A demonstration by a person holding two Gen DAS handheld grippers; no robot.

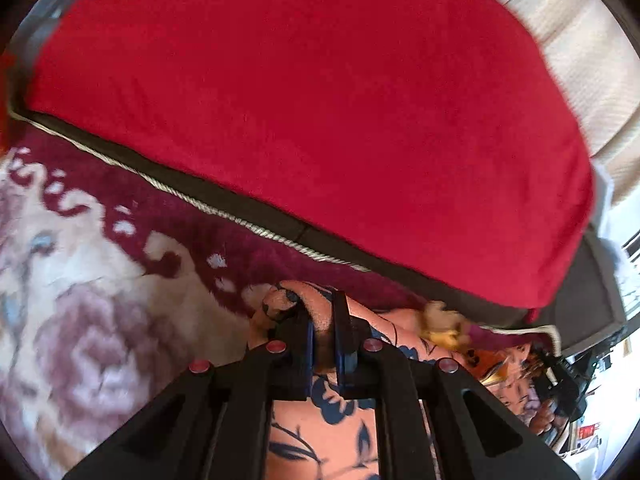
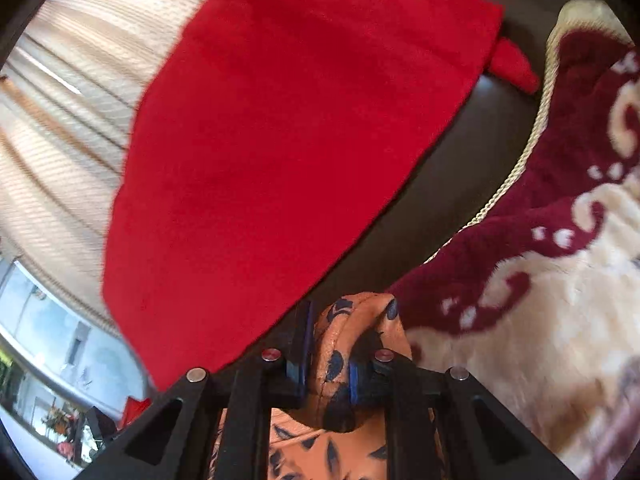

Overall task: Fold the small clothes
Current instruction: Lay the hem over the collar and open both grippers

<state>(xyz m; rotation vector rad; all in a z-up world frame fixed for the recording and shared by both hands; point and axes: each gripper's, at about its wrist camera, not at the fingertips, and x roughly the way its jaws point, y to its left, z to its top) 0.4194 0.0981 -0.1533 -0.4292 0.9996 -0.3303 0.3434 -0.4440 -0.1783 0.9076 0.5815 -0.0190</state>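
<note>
A small orange garment with dark blue leaf print (image 1: 316, 432) hangs between both grippers. My left gripper (image 1: 323, 320) is shut on one bunched edge of it, and the cloth trails off to the right. In the right wrist view the same orange garment (image 2: 356, 320) bulges up between the pads, with my right gripper (image 2: 326, 336) shut on it. A large red cloth (image 1: 320, 100) lies flat on the dark surface just ahead of both grippers; the right wrist view has that red cloth (image 2: 288, 140) at its centre.
A plush maroon and cream blanket (image 1: 80, 280) with a corded edge lies beside the red cloth, and that blanket (image 2: 540, 280) fills the right side of the right wrist view. Cream ribbed fabric (image 2: 60, 120) lies beyond. The dark surface (image 2: 460, 180) shows between cloth and blanket.
</note>
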